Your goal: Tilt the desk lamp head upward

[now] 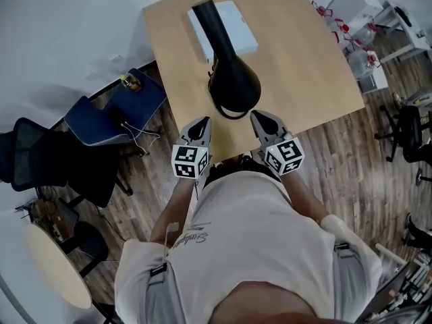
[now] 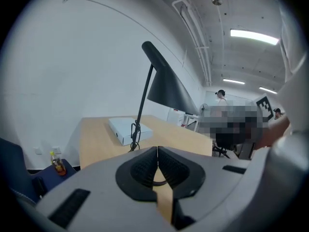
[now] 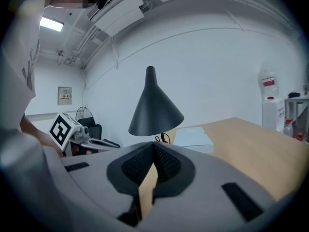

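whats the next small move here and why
Probably open the right tool and ease it toward the lamp head: it and the left tool are both shut, empty, and short of the lamp, near the desk edge.

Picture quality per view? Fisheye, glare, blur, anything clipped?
Head view: even soft light, sharp, no glare; the black lamp head reads as a near-featureless dark shape. Left gripper view: strong fisheye with dark vignette, ceiling light strip blown out, mosaic overlay at right. Right gripper view: same fisheye and vignette, lamp head sharp against the white wall, overhead light clipped at upper left.
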